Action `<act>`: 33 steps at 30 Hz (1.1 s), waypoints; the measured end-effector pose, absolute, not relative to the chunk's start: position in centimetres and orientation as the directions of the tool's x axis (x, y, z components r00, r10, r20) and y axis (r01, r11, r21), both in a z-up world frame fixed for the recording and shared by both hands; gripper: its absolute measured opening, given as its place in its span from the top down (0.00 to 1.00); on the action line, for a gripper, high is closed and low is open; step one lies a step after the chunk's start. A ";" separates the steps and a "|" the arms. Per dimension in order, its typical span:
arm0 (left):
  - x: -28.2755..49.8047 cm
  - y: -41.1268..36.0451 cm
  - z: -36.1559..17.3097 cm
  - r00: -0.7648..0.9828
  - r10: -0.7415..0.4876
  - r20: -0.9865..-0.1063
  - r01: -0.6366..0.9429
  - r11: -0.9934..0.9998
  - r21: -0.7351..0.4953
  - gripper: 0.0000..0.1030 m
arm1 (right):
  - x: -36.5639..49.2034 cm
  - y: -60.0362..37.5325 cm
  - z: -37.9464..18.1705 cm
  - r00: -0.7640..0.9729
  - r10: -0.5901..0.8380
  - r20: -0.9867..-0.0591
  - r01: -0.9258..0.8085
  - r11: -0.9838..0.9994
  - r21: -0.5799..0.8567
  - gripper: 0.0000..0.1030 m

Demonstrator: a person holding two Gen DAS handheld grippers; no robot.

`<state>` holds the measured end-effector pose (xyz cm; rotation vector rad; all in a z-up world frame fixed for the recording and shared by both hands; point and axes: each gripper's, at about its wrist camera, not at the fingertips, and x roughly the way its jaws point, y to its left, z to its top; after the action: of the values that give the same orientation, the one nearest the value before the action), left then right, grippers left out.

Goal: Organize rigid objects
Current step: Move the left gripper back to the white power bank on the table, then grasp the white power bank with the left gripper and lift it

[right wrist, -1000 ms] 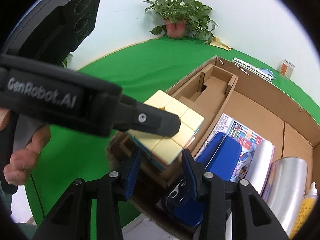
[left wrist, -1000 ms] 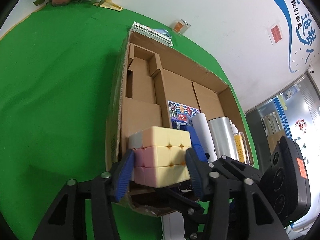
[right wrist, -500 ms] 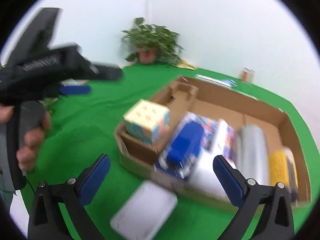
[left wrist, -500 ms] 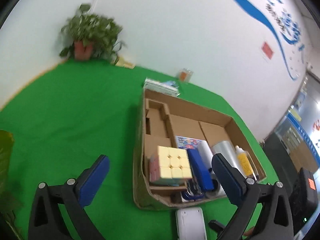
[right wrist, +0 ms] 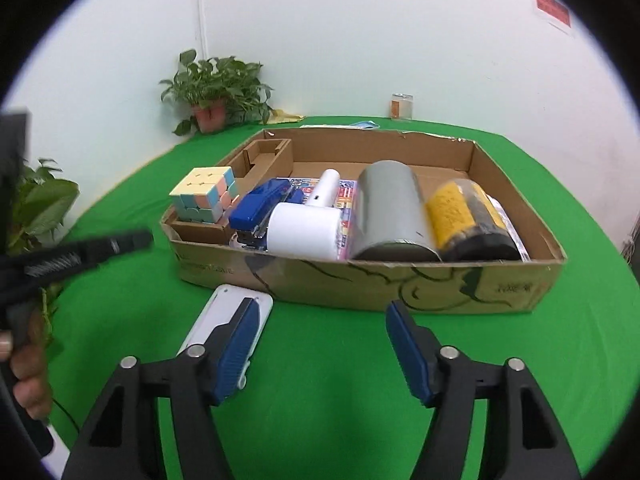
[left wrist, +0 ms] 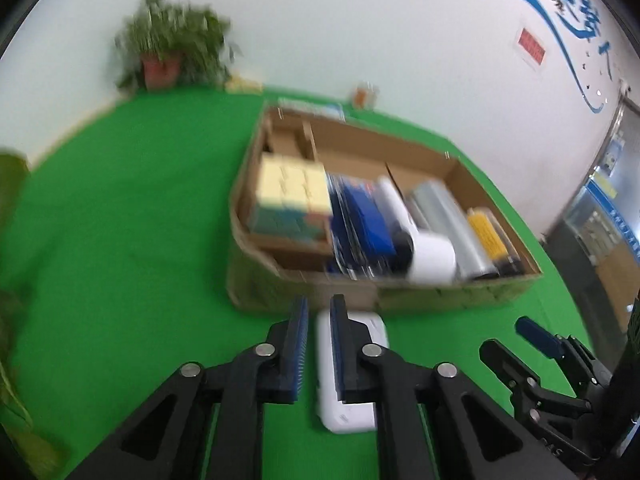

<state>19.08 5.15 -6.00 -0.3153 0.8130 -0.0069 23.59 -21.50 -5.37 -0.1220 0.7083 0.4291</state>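
Note:
A cardboard box (right wrist: 400, 284) on the green table holds a pastel puzzle cube (right wrist: 204, 194) in its left compartment, a blue stapler (right wrist: 258, 208), a white cylinder device (right wrist: 308, 228), a silver can (right wrist: 390, 216) and a yellow-labelled jar (right wrist: 464, 220). A white flat device (right wrist: 224, 316) lies on the cloth in front of the box. My left gripper (left wrist: 318, 344) is shut and empty above that white device (left wrist: 352, 372). My right gripper (right wrist: 320, 354) is open and empty, in front of the box. The cube (left wrist: 292, 200) also shows in the left wrist view.
A potted plant (right wrist: 214, 94) and a small jar (right wrist: 401, 106) stand at the table's back edge by the white wall. Another plant (right wrist: 36, 204) is at the left. Flat packets (left wrist: 312, 106) lie behind the box. The left wrist view is blurred.
The cube was let go into the box's left compartment. Both grippers drew back toward the table's front. The left one opened wide, then shut; the right one opened.

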 end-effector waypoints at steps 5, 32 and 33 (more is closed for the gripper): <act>18.6 3.4 -6.5 0.678 -0.147 -0.720 -0.100 0.952 -0.288 0.02 | 22.6 -24.2 -5.4 0.672 0.350 -0.652 -0.408 0.911 0.069 0.01; 24.5 -8.6 -18.0 0.428 -0.484 -0.764 0.016 0.849 -0.529 0.43 | 20.3 -28.6 -8.9 0.485 0.496 -0.720 -0.582 0.798 0.157 0.01; 24.2 -8.3 -18.0 0.437 -0.490 -0.755 0.008 0.841 -0.541 0.41 | 20.4 -28.5 -8.8 0.482 0.502 -0.718 -0.607 0.782 0.140 0.01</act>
<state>24.24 -8.30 -17.96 -0.5055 1.0846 -0.3266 20.45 -28.45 -8.76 -0.1397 0.8258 0.6787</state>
